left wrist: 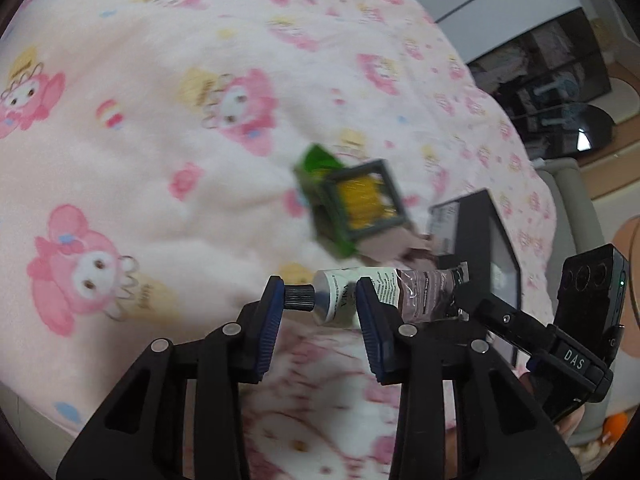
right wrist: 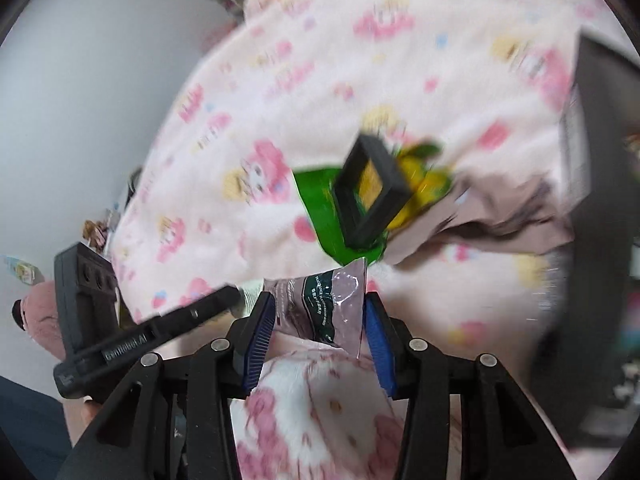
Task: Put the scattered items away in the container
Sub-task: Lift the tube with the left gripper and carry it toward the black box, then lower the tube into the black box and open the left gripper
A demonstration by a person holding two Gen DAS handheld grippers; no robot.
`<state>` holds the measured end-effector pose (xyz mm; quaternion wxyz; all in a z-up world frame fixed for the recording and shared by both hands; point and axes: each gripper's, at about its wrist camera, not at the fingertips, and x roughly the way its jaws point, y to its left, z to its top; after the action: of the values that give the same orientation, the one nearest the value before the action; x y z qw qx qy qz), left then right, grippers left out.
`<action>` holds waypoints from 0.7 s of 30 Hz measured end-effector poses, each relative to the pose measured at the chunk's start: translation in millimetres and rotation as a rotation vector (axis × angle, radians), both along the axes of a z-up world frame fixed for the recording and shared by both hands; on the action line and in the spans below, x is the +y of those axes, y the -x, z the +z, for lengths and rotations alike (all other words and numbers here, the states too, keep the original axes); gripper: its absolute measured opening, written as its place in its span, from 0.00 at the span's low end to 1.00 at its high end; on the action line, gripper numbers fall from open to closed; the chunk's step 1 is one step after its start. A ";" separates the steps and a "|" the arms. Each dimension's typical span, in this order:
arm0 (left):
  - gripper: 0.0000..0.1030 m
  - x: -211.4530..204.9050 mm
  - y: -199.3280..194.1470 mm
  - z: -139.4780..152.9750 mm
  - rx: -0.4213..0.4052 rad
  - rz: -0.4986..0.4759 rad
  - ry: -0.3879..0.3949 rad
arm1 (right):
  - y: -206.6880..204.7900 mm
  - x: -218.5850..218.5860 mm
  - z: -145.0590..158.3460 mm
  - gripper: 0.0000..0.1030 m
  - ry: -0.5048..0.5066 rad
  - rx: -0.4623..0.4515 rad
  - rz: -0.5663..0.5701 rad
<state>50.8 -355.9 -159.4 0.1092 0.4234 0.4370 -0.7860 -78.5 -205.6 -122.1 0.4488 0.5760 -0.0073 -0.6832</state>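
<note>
A cream tube (left wrist: 376,294) with a black cap and a crimped mauve tail is held between both grippers above the pink bedspread. My left gripper (left wrist: 320,308) is shut on its cap end. My right gripper (right wrist: 318,316) is shut on its tail end (right wrist: 320,304). The black container (left wrist: 486,240) stands on the bed just beyond, at the right; in the right wrist view it fills the right edge (right wrist: 600,200). A dark square frame (left wrist: 366,200) lies on a green and yellow packet (left wrist: 316,168) beside a mauve cloth (right wrist: 500,208).
The pink cartoon-print bedspread (left wrist: 160,120) covers the bed. Dark shelving (left wrist: 560,72) stands off the bed at the far right. A white wall (right wrist: 80,100) runs along the bed's left side in the right wrist view.
</note>
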 end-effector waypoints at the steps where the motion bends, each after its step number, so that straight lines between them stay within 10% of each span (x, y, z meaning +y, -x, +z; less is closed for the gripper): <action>1: 0.35 7.1 4.3 7.2 0.014 -0.017 0.004 | 1.6 13.4 9.0 0.41 0.014 0.011 -0.011; 13: 0.35 119.3 120.3 68.5 0.143 -0.312 0.053 | 56.6 189.5 68.2 0.41 0.048 0.082 -0.254; 21: 0.35 200.1 211.6 54.2 0.140 -0.469 0.001 | 109.0 279.1 71.8 0.41 -0.004 0.170 -0.385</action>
<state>-160.8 -155.8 -105.2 -0.1065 0.4575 0.3329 -0.8177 -187.5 73.4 -50.3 0.3077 0.5051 -0.0781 -0.8026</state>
